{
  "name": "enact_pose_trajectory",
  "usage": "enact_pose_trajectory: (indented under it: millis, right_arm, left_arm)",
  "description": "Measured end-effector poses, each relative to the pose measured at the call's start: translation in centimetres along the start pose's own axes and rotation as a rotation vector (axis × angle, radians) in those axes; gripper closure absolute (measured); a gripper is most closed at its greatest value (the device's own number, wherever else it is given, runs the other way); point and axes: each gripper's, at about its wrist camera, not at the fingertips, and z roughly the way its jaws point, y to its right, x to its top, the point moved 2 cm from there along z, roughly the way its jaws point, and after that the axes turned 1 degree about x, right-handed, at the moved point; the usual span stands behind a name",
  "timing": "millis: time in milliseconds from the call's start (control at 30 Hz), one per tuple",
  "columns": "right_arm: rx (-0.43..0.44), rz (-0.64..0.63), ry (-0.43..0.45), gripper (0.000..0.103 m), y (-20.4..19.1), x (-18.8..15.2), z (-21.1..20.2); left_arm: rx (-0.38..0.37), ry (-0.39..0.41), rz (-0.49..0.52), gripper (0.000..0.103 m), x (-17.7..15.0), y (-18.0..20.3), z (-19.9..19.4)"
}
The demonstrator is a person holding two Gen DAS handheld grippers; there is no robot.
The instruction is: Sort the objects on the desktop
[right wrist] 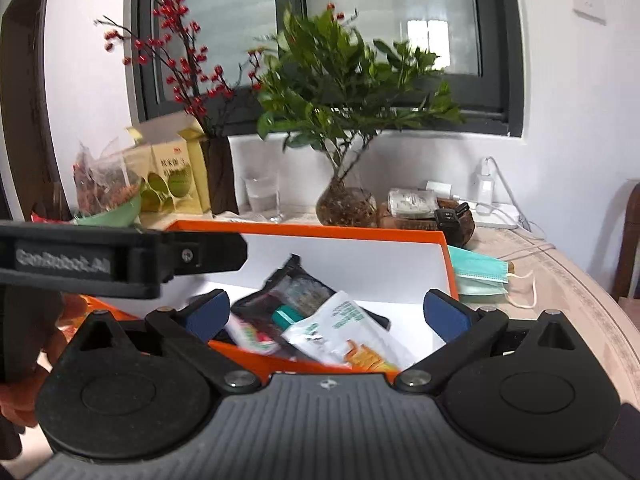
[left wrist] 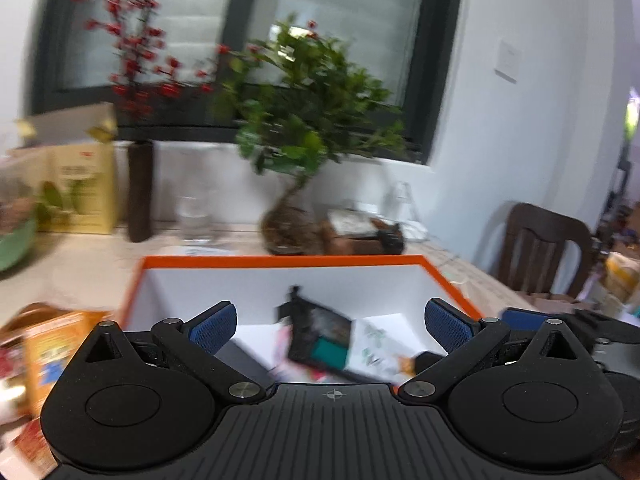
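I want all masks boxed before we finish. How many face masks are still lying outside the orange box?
1. A green face mask lies on the table just outside the right wall of the orange box. Others may be hidden behind the grippers or the box.

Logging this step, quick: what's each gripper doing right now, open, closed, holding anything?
Left gripper: open, holding nothing, over the orange box.
Right gripper: open, holding nothing, over the same box.
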Motion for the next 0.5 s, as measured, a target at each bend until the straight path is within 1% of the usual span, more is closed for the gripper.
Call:
enact_pose_trajectory:
  millis: [100, 167, 300, 400, 500]
  right_arm:
    - [-0.017, 0.005, 0.011, 0.000, -1.6, -0.7, -2.3]
    - [-0.044, -0.008, 0.013, 0.000, -2.7, -1.5, -3.6]
    - [-0.077, -0.012, -0.003, 0.000, -4.6, -3.4, -5.7]
    - [-0.104, -0.016, -0.001, 0.000, -5.8, -4.9, -7.1]
    - [-0.119, 0.006, -0.012, 0.000, -6.7, -6.1, -8.1]
  left_arm:
    - [0.065, 0.029, -0.035, 0.000, -1.0, -0.6, -2.9]
    - [0.100, 0.058, -0.045, 0.000, -1.8, -1.0, -5.2]
    - [0.205, 0.076, -0.008, 0.000, -3.7, -0.8, -9.0]
    - [0.227, 0.088, 0.009, 0.000, -5.6, -0.7, -11.5]
    - [0.231, 0.069, 0.009, 0.000, -7.7, -0.8, -12.9]
